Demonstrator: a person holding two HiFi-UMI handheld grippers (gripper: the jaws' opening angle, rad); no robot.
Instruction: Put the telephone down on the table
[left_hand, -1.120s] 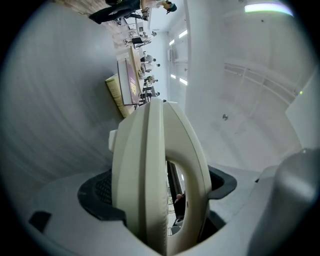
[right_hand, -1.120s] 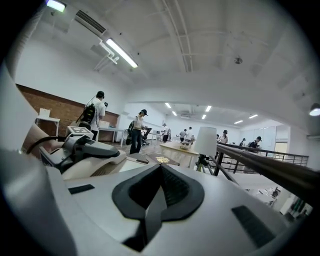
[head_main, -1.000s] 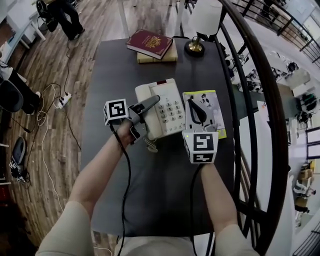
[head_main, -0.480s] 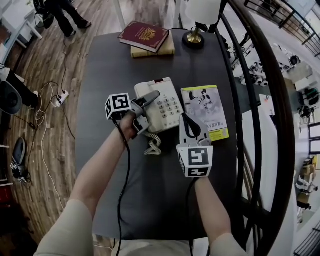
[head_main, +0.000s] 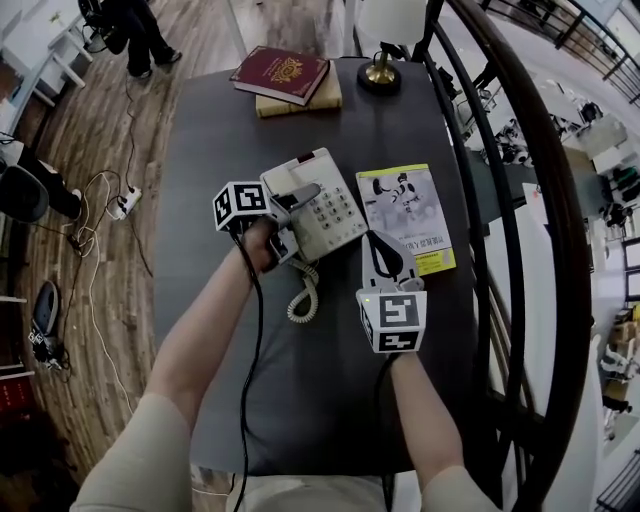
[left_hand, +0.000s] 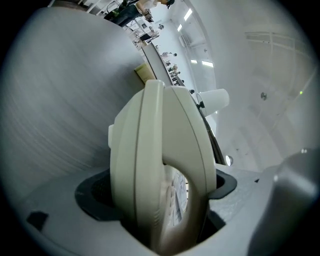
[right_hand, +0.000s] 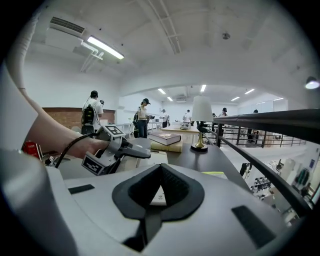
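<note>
While the cream telephone (head_main: 332, 205) is clamped by its left side in the left hand-held gripper (head_main: 290, 218), it is seen over the middle of the dark tabletop (head_main: 210, 130). From that gripper's own camera the telephone is shown edge-on between the jaws, with base and handset taken together and the keypad glimpsed in the gap under the handset. Whether the base is rested on the tabletop or held just above it cannot be told. A coiled cord (head_main: 303, 296) is laid on the tabletop just near of the telephone.

The right hand-held gripper (head_main: 383, 252) is held closed and empty (its pads are brought together, with only a small hollow left between them). It is placed near and to the right of the telephone, over the near edge of a booklet (head_main: 405, 205) with a yellow-green border. The booklet is laid flat just right of the telephone.

At the far edge of the tabletop a red book (head_main: 282, 73) is stacked on a tan book (head_main: 318, 100), and a lamp (head_main: 383, 30) with a brass base is stood to their right. A dark curved railing (head_main: 520, 200) is seen beyond the tabletop's right side.
</note>
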